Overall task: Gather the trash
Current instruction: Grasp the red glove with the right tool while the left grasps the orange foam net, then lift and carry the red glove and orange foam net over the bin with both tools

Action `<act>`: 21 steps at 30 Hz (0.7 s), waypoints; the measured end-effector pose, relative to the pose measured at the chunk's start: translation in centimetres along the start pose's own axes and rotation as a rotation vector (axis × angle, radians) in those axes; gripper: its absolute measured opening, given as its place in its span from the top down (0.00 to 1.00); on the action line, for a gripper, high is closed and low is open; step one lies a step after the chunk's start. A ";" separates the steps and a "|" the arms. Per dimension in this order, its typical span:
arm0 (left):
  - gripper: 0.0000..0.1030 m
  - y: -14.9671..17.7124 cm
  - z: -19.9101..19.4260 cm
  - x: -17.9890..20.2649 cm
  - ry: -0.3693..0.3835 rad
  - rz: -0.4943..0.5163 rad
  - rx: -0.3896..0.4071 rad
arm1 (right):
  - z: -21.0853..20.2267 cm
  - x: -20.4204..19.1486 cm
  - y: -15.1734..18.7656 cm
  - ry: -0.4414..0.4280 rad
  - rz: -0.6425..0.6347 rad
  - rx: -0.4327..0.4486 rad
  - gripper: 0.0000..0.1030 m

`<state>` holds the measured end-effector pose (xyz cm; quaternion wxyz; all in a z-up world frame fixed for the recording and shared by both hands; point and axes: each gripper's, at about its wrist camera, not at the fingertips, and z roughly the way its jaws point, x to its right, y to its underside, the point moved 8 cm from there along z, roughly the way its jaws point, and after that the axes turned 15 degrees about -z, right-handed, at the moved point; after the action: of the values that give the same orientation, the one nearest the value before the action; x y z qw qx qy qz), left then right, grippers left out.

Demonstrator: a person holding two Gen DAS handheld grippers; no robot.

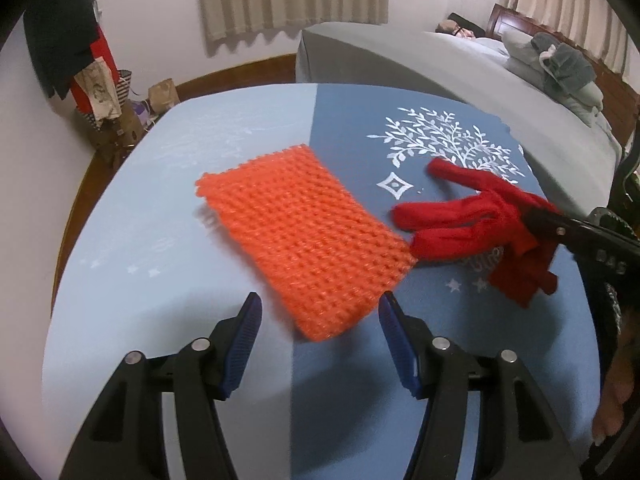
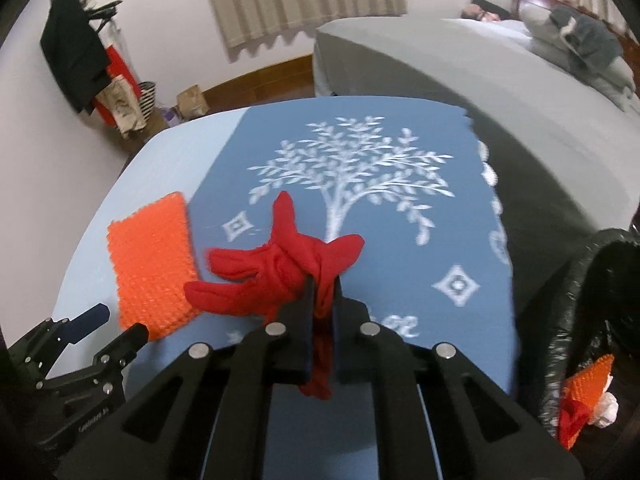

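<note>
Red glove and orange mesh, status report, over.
Right hand-held gripper shut on red glove. Left hand-held gripper open, empty, short of orange mesh. Black trash bag at right, open. Nothing in the way.

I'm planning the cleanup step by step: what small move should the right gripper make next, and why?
Probably carry the red glove toward the black trash bag at the right. The right gripper is already shut on the glove's cuff, and the bag stands open with orange and red scraps inside, so only the carry and the drop remain.
</note>
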<state>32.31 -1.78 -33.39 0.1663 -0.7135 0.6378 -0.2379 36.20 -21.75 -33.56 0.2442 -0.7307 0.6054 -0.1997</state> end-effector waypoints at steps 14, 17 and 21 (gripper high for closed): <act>0.43 0.4 3.1 -0.3 -0.020 -0.022 -0.033 | 0.8 0.9 1.4 -0.015 0.008 -0.025 0.94; 0.72 0.4 2.8 -0.1 -0.007 -0.014 -0.035 | 0.8 1.1 1.6 -0.014 0.012 -0.028 0.94; 0.84 0.2 2.7 -0.1 0.004 -0.021 -0.043 | 0.8 1.0 1.7 -0.014 0.011 -0.032 0.94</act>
<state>33.62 -1.93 -35.76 0.1471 -0.7229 0.6356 -0.2275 35.52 -22.85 -35.25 0.2377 -0.7326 0.6109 -0.1834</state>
